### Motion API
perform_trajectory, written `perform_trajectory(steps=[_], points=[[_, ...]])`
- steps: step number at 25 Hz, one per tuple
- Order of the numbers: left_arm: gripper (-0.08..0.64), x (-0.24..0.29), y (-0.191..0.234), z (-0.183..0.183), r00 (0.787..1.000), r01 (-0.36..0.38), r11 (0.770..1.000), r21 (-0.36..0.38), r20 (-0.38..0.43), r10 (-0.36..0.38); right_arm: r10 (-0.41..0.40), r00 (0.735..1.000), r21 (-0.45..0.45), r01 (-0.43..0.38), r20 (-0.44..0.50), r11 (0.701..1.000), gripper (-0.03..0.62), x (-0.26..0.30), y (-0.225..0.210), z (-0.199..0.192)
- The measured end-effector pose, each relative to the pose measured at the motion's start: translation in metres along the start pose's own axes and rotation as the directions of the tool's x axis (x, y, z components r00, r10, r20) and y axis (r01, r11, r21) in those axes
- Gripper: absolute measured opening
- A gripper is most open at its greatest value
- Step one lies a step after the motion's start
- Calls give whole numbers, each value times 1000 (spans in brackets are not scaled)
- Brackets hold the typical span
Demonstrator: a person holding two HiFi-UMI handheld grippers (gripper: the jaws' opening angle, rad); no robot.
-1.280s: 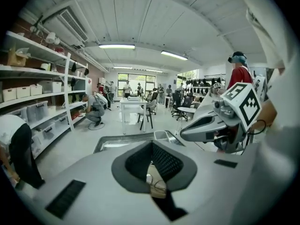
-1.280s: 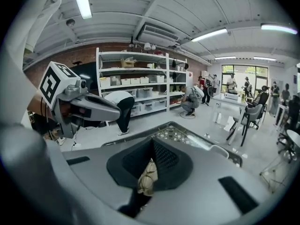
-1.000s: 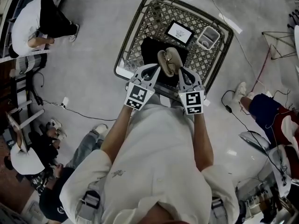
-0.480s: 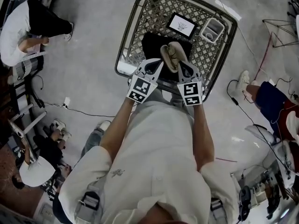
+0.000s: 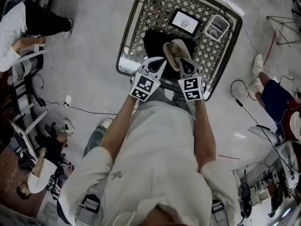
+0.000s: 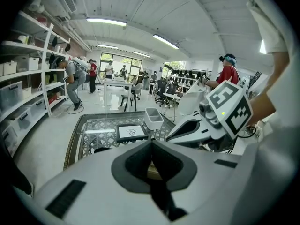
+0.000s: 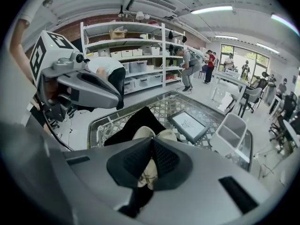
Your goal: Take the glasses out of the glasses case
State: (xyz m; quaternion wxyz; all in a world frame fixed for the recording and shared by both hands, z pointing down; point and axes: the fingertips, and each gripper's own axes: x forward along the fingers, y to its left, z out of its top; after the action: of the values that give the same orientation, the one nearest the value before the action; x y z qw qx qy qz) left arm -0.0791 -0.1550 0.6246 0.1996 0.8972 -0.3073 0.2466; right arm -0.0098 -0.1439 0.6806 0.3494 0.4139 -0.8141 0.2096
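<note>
**Q:** Status of the task?

**A:** Early, by my reading. The glasses case (image 5: 175, 54) is held up over the black cloth (image 5: 151, 42) on the wire-mesh table (image 5: 136, 18). No glasses show anywhere outside it, so opening and extraction are both left to do.

**Q:** Grippers?

**A:** The left gripper (image 5: 161, 66) has its jaws closed, with a tan sliver of case pinched between them. It takes the case from 8 o'clock. The right gripper (image 5: 181, 66) has its jaws clamped on beige material, from 4 o'clock.

**Q:** How does the case look?

**A:** It is beige and soft-looking, with two rounded lobes parted at the top. A zip or cord shows near the right jaws. The contents are hidden.
</note>
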Motion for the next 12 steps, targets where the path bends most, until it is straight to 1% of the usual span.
perform_trajectory(steps=[6,12], points=[[12,8,1,-6,1000,9,1000,-8,-18,-9,41,997,-16,-42,-58,999,32,16,7,-14],[12,14,5,-11,999,12,1000,-16,-32,-12,89,989,-31,-93,-117,995,59,39,15,-25]])
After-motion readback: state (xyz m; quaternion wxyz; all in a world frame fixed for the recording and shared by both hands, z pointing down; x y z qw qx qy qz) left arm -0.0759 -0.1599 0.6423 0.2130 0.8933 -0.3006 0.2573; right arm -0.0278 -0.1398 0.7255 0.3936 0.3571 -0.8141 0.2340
